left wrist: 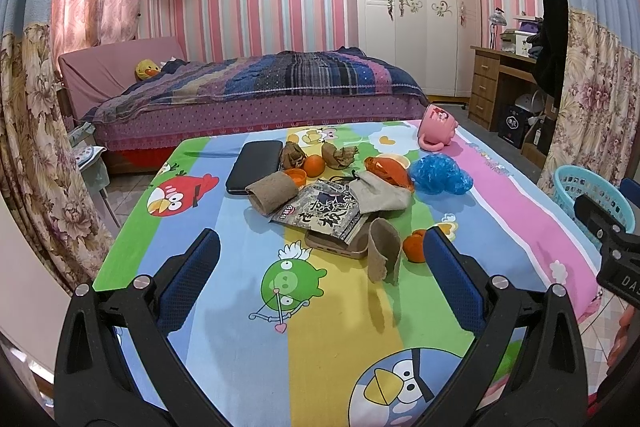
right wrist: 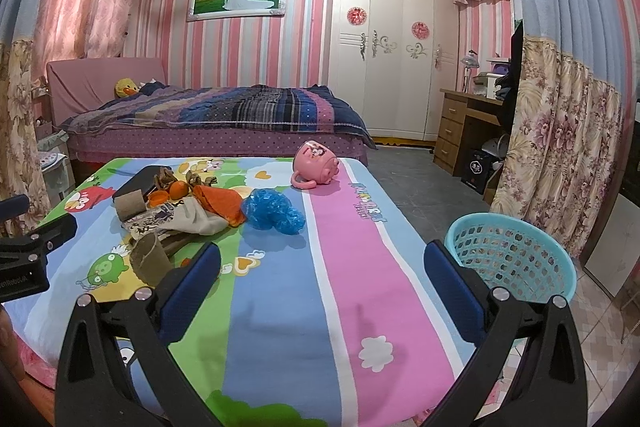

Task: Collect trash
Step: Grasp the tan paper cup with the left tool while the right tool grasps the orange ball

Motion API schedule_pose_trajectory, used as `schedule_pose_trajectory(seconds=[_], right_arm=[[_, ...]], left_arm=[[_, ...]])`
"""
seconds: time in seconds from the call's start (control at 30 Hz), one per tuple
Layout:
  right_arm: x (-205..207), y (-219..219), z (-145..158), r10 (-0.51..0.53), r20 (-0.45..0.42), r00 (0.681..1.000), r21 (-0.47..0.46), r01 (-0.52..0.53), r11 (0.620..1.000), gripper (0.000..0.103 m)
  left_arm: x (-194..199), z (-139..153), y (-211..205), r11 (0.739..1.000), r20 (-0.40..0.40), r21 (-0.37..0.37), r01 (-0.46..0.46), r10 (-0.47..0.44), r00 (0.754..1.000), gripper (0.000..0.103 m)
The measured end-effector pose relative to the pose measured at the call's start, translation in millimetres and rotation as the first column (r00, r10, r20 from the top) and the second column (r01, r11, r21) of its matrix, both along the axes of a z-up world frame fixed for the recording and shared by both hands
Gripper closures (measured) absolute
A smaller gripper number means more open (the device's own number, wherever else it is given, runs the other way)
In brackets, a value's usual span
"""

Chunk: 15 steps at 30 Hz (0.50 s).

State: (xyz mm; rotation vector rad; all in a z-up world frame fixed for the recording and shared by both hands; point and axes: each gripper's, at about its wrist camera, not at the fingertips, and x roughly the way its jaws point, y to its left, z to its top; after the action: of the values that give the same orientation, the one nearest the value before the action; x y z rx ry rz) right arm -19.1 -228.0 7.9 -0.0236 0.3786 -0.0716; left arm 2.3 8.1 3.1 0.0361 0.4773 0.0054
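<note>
Low table covered by a bright cartoon-bird print cloth (left wrist: 224, 307) fills both wrist views. Behind it a bed with a purple and blue plaid quilt (left wrist: 256, 87), white wardrobe (left wrist: 416, 11) further right, wooden desk (left wrist: 492, 83) at the far right.

Teal perforated plastic basket (right wrist: 516, 255) stands on the floor just beside the table's right edge, nothing visible inside it from this angle.

Left gripper (left wrist: 320, 275) hovers over the near part of the cloth, jaws spread wide, nothing between the blue pads. Right gripper (right wrist: 320, 267) likewise spread wide and holding nothing, over the blue and pink stripes, basket to its right.

Trash pile sits mid-table, ahead of the left gripper. Black flat rectangular case (left wrist: 256, 165) lies at the pile's left back. Crumpled blue plastic bag (left wrist: 440, 173) lies at the right end, apart from the rest. Pink cartoon mug (left wrist: 438, 133) lies tipped on its side near the far right corner. Black and white printed snack wrapper (left wrist: 320, 211) lies in the middle, partly over a tan phone-like slab (left wrist: 332, 247). Grey-beige cloth pouch (left wrist: 384, 193) touches the wrapper, an orange plastic bag (left wrist: 390, 169) behind it. Brown cardboard roll (left wrist: 272, 193) lies on its side left of the wrapper; a second curled brown cardboard piece (left wrist: 384, 251) stands upright near the front. Two oranges: one (left wrist: 416, 247) just beside the upright cardboard, one (left wrist: 314, 165) at the back. Brown crumpled paper scraps (left wrist: 340, 155) lie beside the back orange.
</note>
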Motion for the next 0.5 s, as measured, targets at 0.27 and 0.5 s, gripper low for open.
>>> schedule_pose_trajectory(seconds=[0.27,0.5], right_arm=[[5,-12,-2,-0.028,-0.004,1.000,0.002,0.028,1.000,0.004],[20,-21,-11,-0.053,-0.035,0.998,-0.025,0.052,0.998,0.004]], left_arm=[[-2,-17,6,1.000,-0.041,-0.008,0.016,-0.016,0.999,0.005],[13,-27,-7,0.998,-0.071,-0.003,0.060,-0.060,0.996,0.005]])
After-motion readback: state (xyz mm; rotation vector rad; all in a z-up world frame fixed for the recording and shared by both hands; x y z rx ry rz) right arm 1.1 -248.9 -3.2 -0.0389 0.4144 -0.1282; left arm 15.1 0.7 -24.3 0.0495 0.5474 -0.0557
